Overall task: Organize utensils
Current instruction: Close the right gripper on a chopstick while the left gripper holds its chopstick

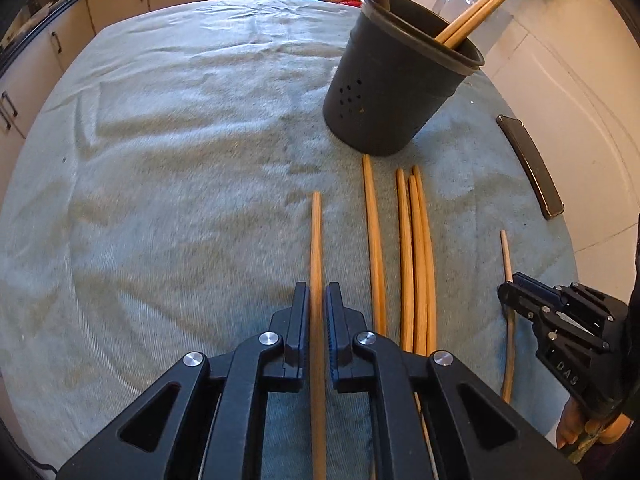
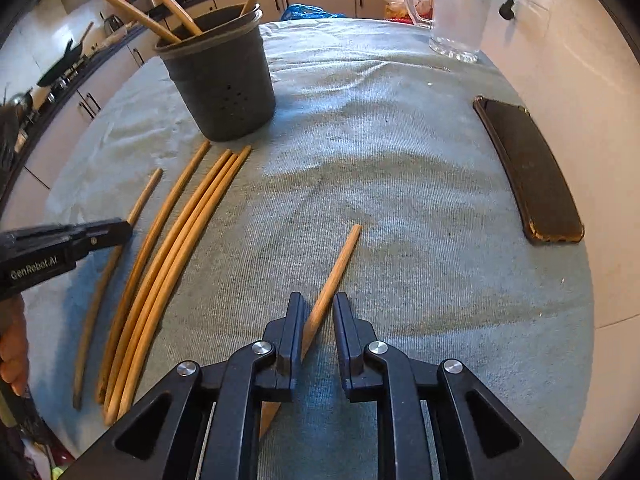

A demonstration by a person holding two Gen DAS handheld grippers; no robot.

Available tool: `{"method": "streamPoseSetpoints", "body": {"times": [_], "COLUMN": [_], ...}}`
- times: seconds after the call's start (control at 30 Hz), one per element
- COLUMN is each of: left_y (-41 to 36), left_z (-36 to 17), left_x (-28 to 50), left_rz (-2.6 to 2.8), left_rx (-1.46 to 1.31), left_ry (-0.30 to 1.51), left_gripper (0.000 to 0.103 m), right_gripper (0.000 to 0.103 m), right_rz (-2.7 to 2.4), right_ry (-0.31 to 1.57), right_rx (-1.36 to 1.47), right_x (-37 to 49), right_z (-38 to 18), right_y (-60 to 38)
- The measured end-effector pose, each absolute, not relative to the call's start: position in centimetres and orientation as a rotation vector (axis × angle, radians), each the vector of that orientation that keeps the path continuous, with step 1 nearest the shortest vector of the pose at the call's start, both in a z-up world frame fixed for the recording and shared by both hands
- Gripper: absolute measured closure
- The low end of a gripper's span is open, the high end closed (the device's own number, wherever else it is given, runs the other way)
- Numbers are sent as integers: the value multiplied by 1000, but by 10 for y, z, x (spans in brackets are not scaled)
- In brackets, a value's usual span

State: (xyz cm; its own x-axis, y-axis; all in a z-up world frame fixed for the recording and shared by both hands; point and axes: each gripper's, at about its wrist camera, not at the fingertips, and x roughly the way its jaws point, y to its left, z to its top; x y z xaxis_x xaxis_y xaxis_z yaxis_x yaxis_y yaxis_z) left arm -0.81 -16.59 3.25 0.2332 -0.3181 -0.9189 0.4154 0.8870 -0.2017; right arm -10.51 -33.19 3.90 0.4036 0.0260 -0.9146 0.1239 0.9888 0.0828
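— On the side of the left claw (image 2: 116, 228), seen from the right wrist, what does the white lettering say?

— "GenRobot.AI". From the left wrist, the body of the right claw (image 1: 507, 290) shows the raised letters "DAS". No other writing is legible.

— How does the left claw stand?

— Nearly together, clamped on a chopstick (image 1: 316, 248) that runs straight forward between its pads and lies along the grey cloth (image 1: 180, 160) covering the counter.

— And the right one?

— Also closed down, though a little wider. A separate chopstick (image 2: 334, 272) sits slanted between its fingers; the left pad touches it, but a gap shows on the right side, so I cannot tell whether it is truly gripped.

— Where are the other utensils?

— Four loose chopsticks (image 2: 168, 260) lie side by side on the cloth between the two claws, just in front of the dark holder (image 2: 222, 80), which already has several sticks leaning in it. A black phone (image 2: 528, 168) lies to the right, a glass jug (image 2: 456, 12) farther back.
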Motion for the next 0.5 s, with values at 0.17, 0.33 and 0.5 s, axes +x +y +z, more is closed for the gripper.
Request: {"method": "streamPoseSetpoints", "body": {"times": [0.17,0.33,0.5], "left_y": [-165,-165,-152], "left_z": [34,35,64], "left_x": [-8,-21,-35], "left_rz": [-534,-516,-519], "left_rx": [93,157,111], "left_ry": [1217,1131,1055], "left_gripper": [93,97,97], "right_gripper": [86,96,96], "right_rz": [-105,-85,-44], "right_ry": [1161,1148,1070], "right_rx": [33,49,157], "right_x": [-97,-97,-105], "right_z": [39,39,52], "right_y": [-313,-312,-325]}}
